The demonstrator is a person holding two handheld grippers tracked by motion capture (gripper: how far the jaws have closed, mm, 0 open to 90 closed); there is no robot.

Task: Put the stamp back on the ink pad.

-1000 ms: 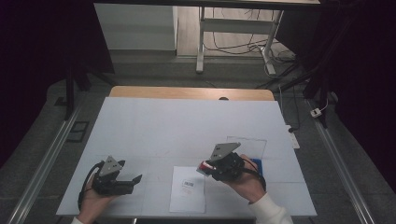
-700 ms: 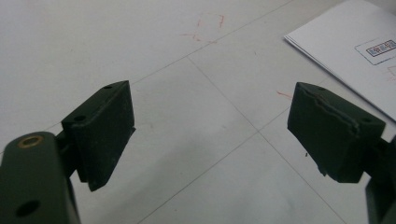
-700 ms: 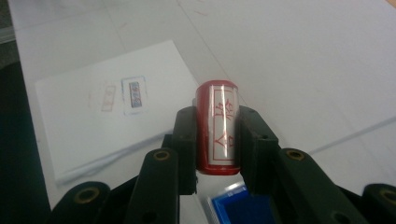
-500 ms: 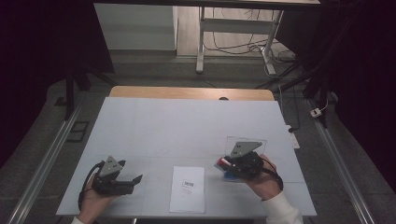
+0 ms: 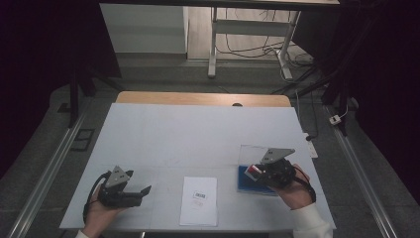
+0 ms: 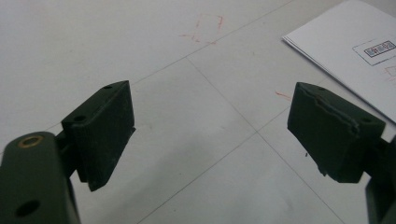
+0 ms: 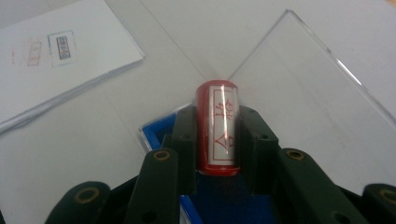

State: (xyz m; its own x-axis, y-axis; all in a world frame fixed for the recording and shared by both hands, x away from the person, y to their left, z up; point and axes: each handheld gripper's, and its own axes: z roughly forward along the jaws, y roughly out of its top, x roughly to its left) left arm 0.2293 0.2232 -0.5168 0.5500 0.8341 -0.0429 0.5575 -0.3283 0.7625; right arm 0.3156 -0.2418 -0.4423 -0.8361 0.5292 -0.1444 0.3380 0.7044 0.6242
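across the room, table [image 5: 198, 134]: a pale sheet covers most of the top, with a strip of bare wood along the far edge; thin ruled lines and faint red marks cross the sheet.
near right of the table, clear lid [image 7: 317, 88]: a see-through panel standing open behind the blue box, its edge catching the light.
near middle edge, paper stack [image 5: 199, 200]: white sheets lying flat between the two grippers, a small printed label box on the top sheet; well apart from both.
under the right hand, blue box [image 5: 246, 179]: a shallow blue tray resting on the table, directly below the right gripper's jaws.
near left corner, left gripper [image 6: 210, 135]: held low over the table in the person's left hand [image 5: 101, 217], jaws spread wide with nothing between them, pointing toward the paper.
near right, right gripper [image 7: 217, 140]: held in the person's right hand [image 5: 294, 193], jaws pinching the stamp from both sides.
between the right jaws, stamp [image 7: 218, 126]: a red cylinder with a white label bearing red characters, lifted just above the blue box, its end pointing away from the hand.
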